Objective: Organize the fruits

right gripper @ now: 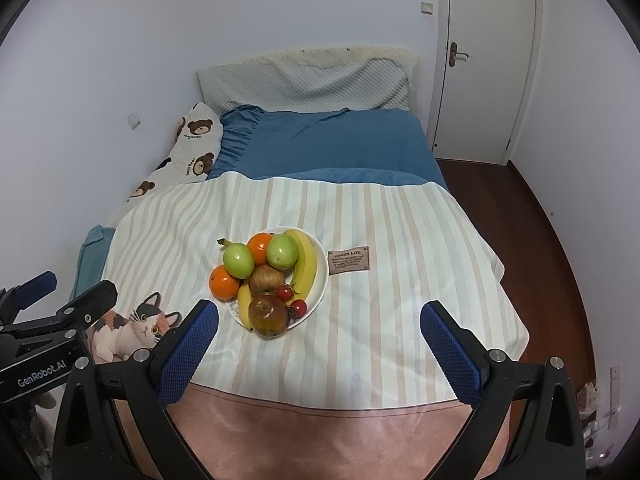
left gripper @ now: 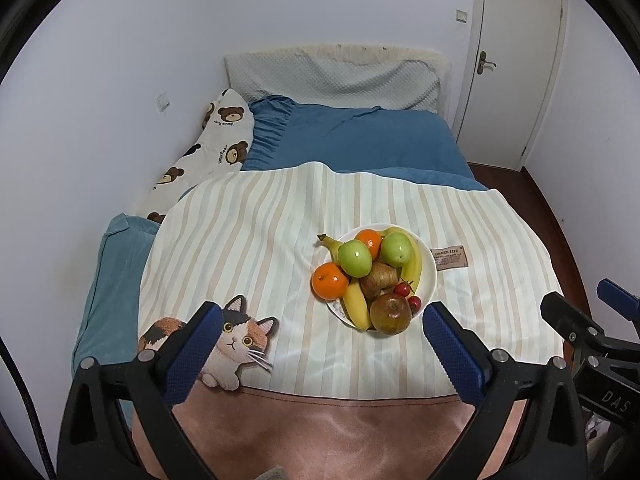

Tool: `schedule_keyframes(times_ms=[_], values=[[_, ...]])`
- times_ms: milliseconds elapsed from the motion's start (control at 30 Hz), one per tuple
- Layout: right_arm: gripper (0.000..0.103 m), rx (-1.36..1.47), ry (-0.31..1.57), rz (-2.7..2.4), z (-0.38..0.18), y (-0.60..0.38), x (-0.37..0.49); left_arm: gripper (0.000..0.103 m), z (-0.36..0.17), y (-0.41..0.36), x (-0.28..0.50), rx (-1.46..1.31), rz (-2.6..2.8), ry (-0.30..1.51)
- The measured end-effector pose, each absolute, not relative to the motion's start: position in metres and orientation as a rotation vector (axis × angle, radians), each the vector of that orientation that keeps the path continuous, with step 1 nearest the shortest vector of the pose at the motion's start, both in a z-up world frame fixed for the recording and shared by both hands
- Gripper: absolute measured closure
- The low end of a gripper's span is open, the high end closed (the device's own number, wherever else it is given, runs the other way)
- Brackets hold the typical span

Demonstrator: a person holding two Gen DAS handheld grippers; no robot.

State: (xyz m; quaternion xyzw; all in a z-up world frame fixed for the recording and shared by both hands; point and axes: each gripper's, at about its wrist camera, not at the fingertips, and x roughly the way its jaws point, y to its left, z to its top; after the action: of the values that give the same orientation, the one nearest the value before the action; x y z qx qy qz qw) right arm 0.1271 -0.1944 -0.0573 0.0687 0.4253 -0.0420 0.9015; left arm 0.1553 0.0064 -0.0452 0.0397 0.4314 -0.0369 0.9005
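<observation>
A white plate piled with fruit sits on the striped blanket on the bed; it also shows in the right wrist view. On it lie two green apples, two oranges, two bananas, a brown pear, a dark red apple and small red tomatoes. My left gripper is open and empty, above the blanket just in front of the plate. My right gripper is open and empty, the plate ahead and slightly left of it.
A cat picture marks the blanket's front left. A brown label lies right of the plate. Blue sheet, pillows and a bear-print cushion lie behind. A white door and wooden floor are at right.
</observation>
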Motion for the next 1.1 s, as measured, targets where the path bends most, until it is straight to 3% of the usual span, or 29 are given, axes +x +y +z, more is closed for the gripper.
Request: schedule_keyframes(times_ms=[1100], values=[[0.000, 0.143, 0.884, -0.091, -0.0602, -0.1980, 0.1242, 0.001, -0.0478, 0.0049, 0.1534, 0.093, -0.090, 0.894]])
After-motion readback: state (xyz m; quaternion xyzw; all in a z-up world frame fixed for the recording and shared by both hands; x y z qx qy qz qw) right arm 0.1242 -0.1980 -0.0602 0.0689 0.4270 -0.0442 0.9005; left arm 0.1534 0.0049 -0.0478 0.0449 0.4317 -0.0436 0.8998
